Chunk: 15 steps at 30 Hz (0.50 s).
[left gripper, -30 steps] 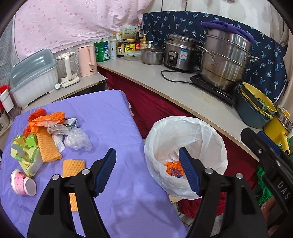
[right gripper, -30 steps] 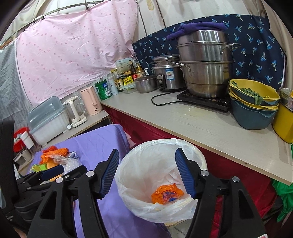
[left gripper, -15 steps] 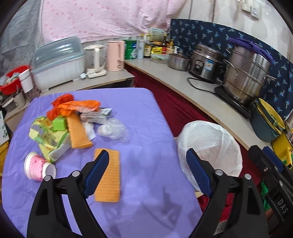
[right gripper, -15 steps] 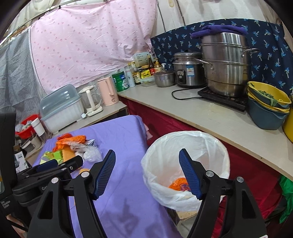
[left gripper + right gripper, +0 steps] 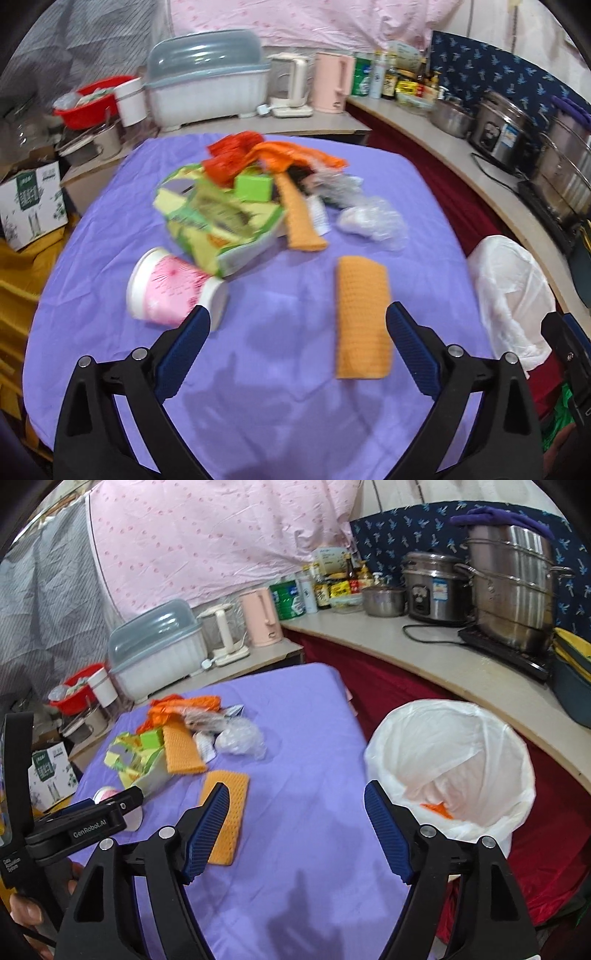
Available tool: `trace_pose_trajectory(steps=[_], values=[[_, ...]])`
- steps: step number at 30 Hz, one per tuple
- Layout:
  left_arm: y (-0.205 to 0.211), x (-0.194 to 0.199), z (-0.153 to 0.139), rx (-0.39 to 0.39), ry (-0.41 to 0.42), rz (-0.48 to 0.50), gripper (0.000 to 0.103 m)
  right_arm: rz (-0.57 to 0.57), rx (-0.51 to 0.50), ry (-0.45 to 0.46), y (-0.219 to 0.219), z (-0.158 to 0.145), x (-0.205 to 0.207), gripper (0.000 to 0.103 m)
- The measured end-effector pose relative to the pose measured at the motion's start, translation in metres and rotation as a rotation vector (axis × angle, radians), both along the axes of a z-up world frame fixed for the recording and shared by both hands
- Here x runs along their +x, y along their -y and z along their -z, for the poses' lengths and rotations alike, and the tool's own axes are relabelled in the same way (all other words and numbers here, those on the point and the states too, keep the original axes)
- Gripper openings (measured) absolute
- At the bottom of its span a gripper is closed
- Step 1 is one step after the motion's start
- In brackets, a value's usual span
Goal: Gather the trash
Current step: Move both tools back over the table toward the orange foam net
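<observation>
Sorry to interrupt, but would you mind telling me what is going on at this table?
A person with a claw in each hand is clearing trash from the purple table. The left claw and right claw are open and empty. A pile of wrappers, a pink cup and an orange pad remain. The lined bin holds one orange scrap.

Pink sheet [image 5: 207,542] hung as backdrop, navy patterned cloth [image 5: 399,535], beige counter [image 5: 443,664], purple-covered table [image 5: 295,387]

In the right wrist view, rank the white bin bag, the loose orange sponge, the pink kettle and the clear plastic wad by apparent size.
1. white bin bag, nearest the camera
2. loose orange sponge, partly hidden by a finger
3. pink kettle
4. clear plastic wad, nearly the kettle's size, so this order is unsure
</observation>
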<state>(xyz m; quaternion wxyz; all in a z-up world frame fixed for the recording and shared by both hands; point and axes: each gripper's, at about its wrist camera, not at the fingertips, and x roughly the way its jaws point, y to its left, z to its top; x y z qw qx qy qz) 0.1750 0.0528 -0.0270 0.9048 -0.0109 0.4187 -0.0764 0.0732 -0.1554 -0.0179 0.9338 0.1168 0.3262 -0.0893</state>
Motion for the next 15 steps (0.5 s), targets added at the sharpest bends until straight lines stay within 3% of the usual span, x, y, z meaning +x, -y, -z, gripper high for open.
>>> trace_pose_trajectory(steps=[9,15], values=[[-0.057,0.006,0.022,0.083,0.012,-0.06,0.093,-0.077,0.029,-0.106,-0.047,0.043,0.033,0.073],[-0.082,0.019,0.033,0.112,0.047,-0.03,0.093,-0.11,0.021,-0.159,-0.072,0.065,0.055,0.073]])
